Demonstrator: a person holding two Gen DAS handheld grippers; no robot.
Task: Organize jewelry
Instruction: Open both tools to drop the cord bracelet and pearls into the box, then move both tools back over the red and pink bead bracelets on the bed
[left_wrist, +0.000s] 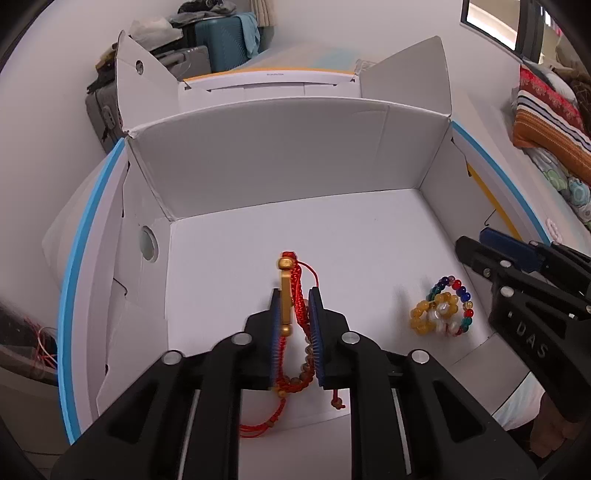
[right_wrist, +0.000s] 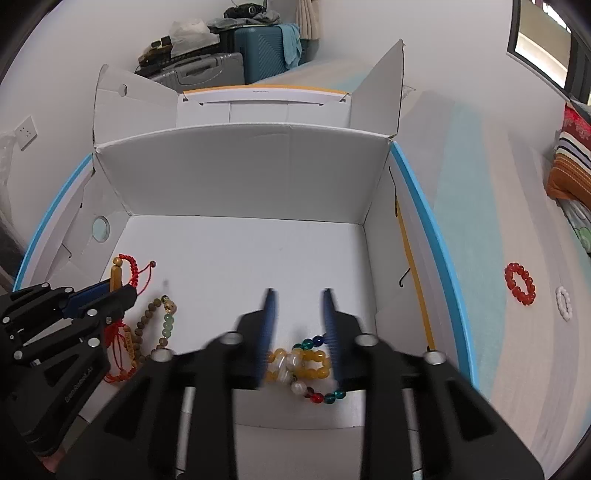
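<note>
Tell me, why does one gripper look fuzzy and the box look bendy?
Right wrist view: the right gripper is smeared, likely motion blur, while the box is sharp. Both views: fisheye lenses bend the box edges and darken the corners. Left wrist view: the left gripper is crisp.

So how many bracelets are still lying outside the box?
2, both on the bed cover right of the box: a red bead bracelet and, just beyond it, a small white bead bracelet. Others may lie out of view.

Red cord bracelet (left_wrist: 291, 295) with gold beads, amber (left_wrist: 430, 314) and multicoloured bead bracelets (left_wrist: 458, 295) on box floor (left_wrist: 362, 236)
</note>
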